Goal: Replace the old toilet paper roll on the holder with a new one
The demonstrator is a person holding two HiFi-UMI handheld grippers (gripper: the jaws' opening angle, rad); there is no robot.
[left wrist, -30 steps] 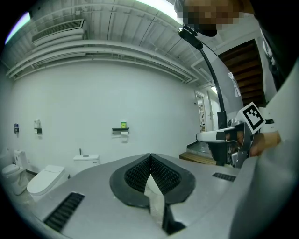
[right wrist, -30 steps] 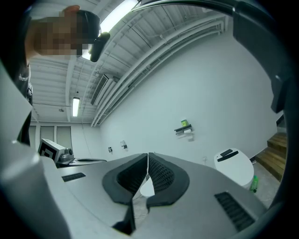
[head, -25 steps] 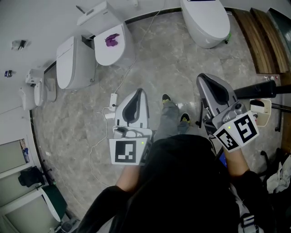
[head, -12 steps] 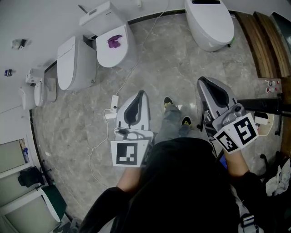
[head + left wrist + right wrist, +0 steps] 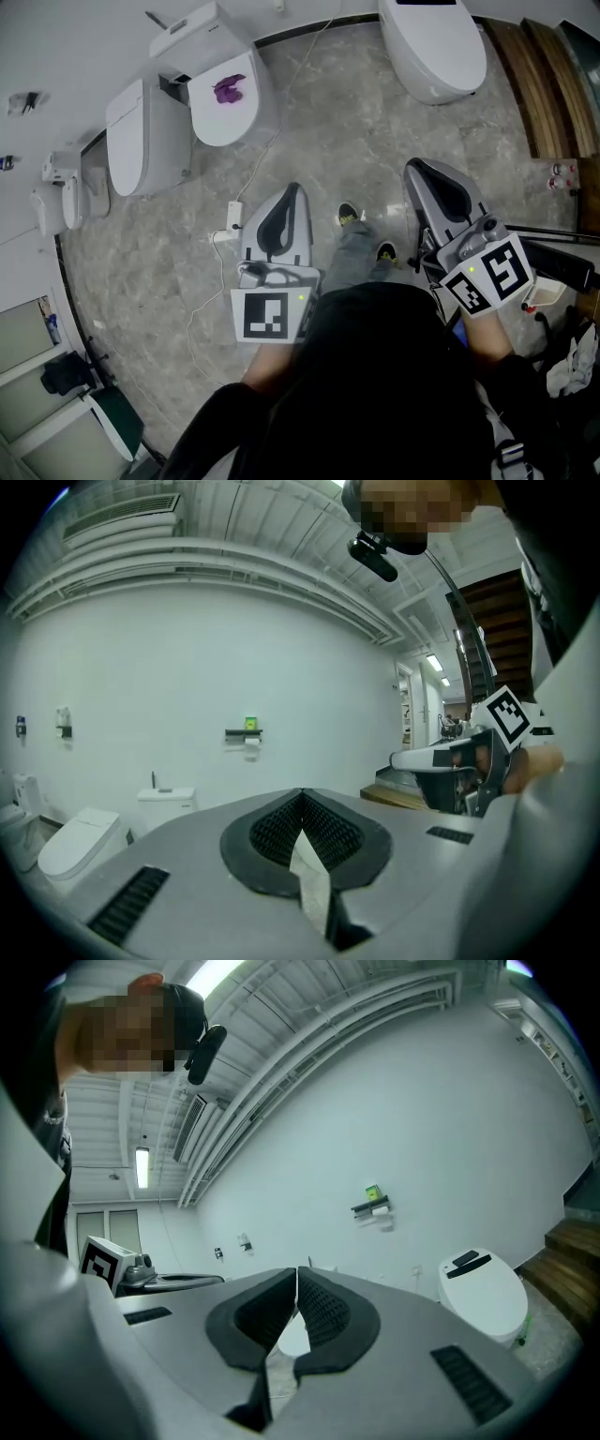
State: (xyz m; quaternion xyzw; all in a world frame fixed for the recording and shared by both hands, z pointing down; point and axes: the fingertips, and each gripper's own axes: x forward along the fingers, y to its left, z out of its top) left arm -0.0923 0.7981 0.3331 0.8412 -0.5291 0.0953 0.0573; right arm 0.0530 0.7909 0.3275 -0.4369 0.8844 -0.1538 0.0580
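2 grippers (left point(image 5: 292, 187), right point(image 5: 416, 167)) over open floor point(image 5: 356, 122).

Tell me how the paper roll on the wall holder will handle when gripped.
Probably light and soft: the paper roll looks small under its holder, so a squeeze may dent it. A loose sheet seems to hang below it, so it could unwind or tear if pulled. It is too far off to judge how full it is.

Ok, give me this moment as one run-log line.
left gripper: shut, empty | right gripper: shut, empty | paper holder: far wall | old roll: on holder | new roll: not seen | swap: not started
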